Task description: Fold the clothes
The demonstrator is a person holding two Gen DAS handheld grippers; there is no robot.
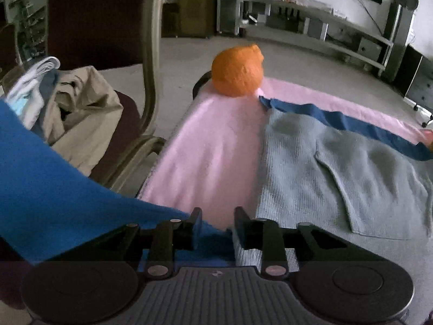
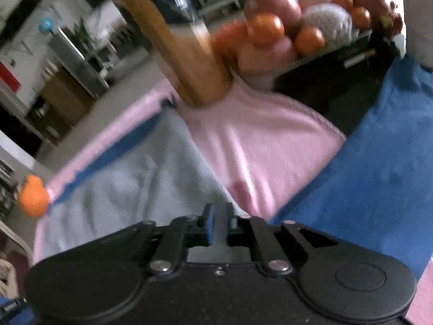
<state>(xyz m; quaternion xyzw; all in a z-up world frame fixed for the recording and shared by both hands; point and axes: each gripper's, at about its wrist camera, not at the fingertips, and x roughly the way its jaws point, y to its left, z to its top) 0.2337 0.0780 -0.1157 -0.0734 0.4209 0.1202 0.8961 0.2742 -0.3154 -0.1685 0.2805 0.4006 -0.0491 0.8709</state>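
**Now both grippers are down at the near hem**

Seen from the left wrist, the left gripper (image 1: 217, 223) has its jaws narrow at the near edge of the grey waffle-knit garment with a navy band (image 1: 333, 168), spread flat on the pink cloth-covered tabletop (image 1: 211, 146). Whether cloth is pinched I cannot tell. A bright blue fabric (image 1: 54, 176) drapes in at the left; an orange ball (image 1: 238, 71) sits at the far end.

From the right wrist, blurred, the right gripper (image 2: 218, 224) has its jaws nearly together with a grey strip between them, seemingly holding the hem. I judge a fold is starting; next comes lifting both corners evenly toward the navy band.

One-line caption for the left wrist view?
Left tool at grey garment's edge on pink cloth, orange ball beyond.
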